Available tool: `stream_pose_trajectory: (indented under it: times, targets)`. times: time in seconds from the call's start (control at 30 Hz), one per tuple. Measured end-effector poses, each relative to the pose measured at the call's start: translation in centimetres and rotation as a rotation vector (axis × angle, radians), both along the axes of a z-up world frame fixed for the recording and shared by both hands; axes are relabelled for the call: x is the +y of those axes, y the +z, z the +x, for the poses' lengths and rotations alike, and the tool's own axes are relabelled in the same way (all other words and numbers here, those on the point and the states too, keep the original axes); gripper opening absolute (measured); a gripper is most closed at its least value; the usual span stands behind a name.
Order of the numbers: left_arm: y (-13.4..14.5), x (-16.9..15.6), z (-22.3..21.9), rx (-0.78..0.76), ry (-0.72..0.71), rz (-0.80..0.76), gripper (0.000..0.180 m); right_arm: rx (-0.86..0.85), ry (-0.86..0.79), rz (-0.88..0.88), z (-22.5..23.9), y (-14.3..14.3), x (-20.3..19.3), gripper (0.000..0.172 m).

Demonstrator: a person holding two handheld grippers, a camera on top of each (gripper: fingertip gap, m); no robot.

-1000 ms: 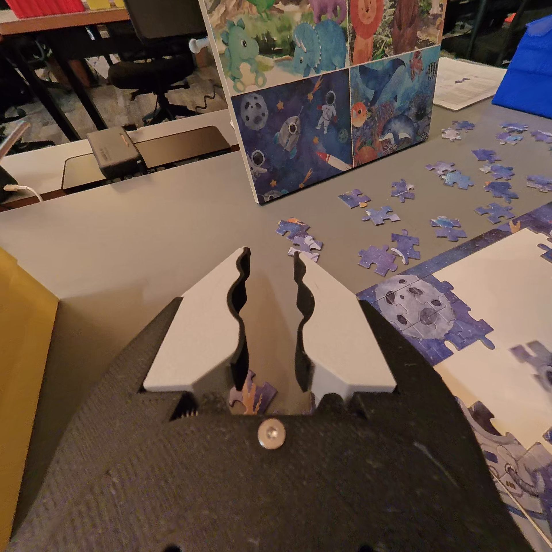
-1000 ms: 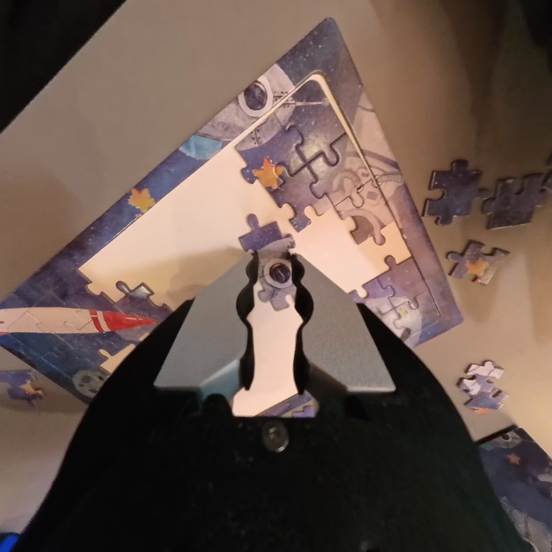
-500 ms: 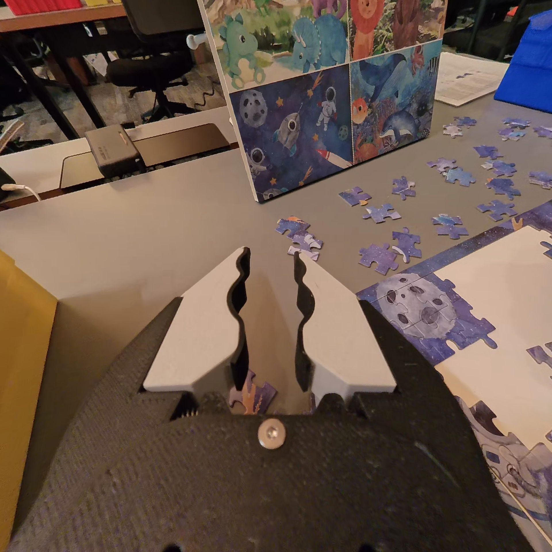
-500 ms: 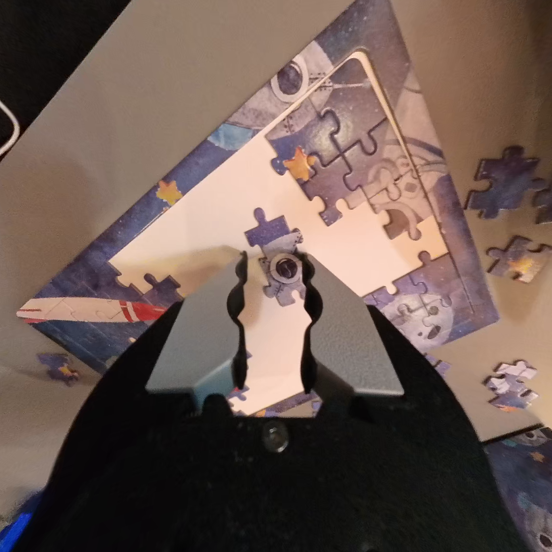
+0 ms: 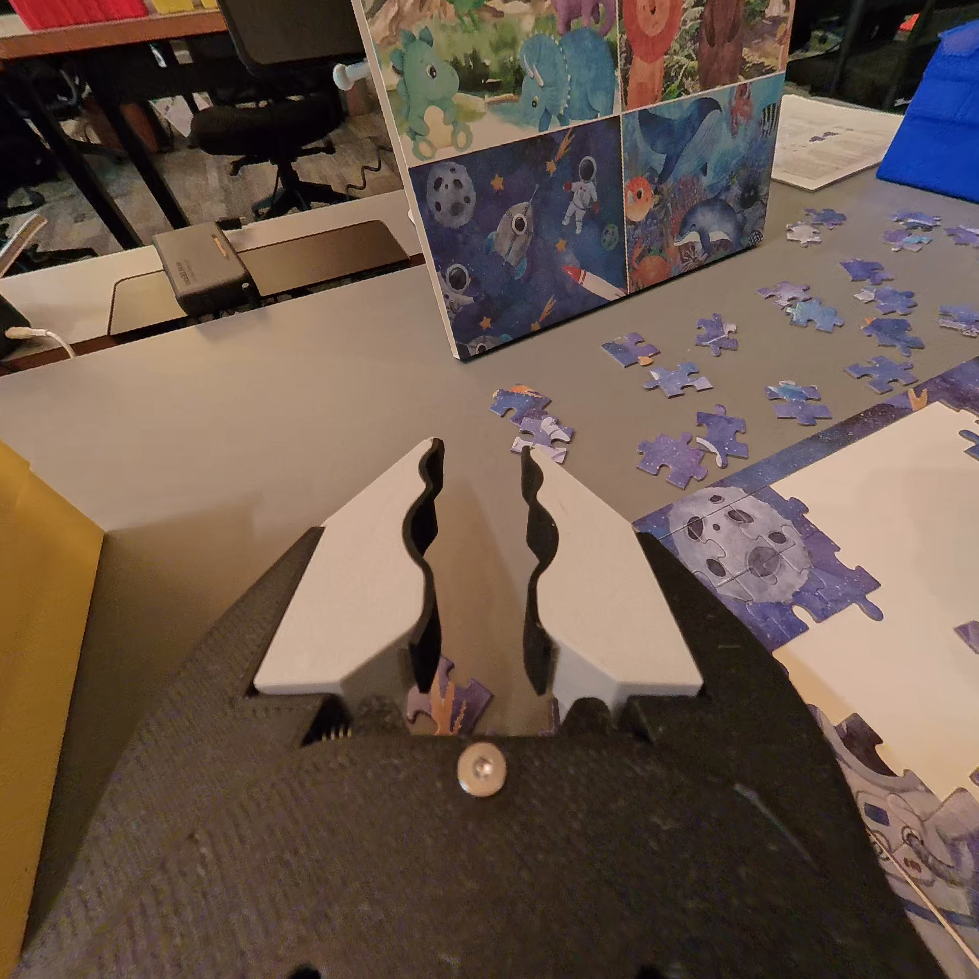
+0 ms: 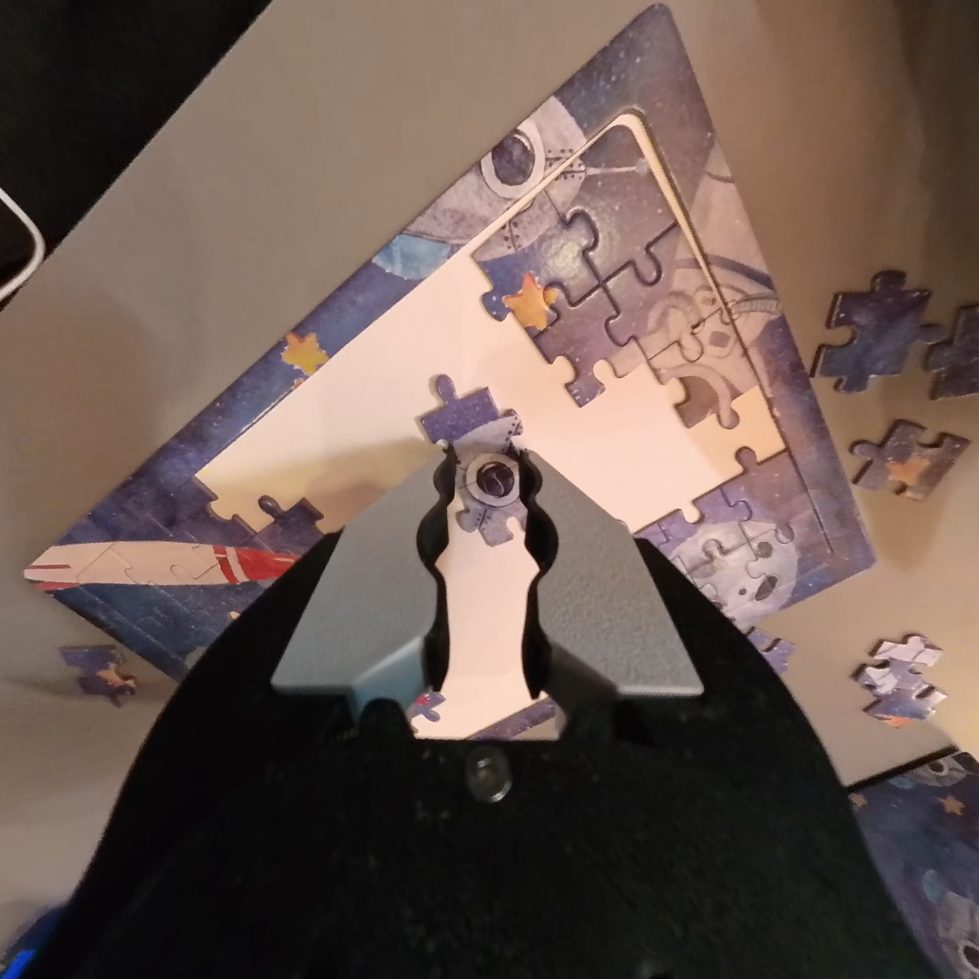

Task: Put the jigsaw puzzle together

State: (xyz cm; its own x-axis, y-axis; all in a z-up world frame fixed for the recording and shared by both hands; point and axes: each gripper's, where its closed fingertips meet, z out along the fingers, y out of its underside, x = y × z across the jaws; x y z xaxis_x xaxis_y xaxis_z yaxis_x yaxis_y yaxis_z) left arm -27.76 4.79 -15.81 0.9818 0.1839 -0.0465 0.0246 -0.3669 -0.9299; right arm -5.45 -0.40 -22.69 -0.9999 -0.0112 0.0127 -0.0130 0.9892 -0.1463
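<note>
Grey table (image 5: 265,424), jaws pinch puzzle piece (image 6: 490,477) (porthole)

Blues, purples and greys around two black-and-grey tongs

Grey fingers (image 5: 371,572) with black wavy pads on black bodies are seen on both tongs. A piece (image 6: 479,466), purple with white specks at its far end and grey with a dark porthole ring nearer, is pinched by the right tongs (image 6: 484,461) over the frame (image 6: 826,477), starry blue with orange stars, a red-and-white rocket to the left and a white bare centre. Ahead-right of the left tongs (image 5: 482,450), purple-blue loose pieces (image 5: 673,458) are scattered on the grey table (image 5: 265,413); beyond stands a box (image 5: 530,228) patterned with dinosaurs, space and sea creatures. A yellow surface (image 5: 37,609) is seen at left.
</note>
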Motion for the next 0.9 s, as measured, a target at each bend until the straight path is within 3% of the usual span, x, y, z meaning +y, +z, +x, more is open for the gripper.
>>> stream_pose_trajectory:
  times: [0.33,0.57,0.9]
  targets:
    - [-0.1,0.1,0.0,0.001,-0.001,-0.002,0.028,0.111,0.036,0.057,-3.9,2.4,0.5,0.022]
    - [0.0,0.0,0.0,-0.001,-0.002,0.001,0.028,0.116,0.181,0.157,-5.5,0.9,-0.5,0.022]
    - [0.4,0.1,0.1,-0.006,-0.010,0.015,0.028,0.092,0.206,0.171,-6.0,0.1,-0.7,0.022]
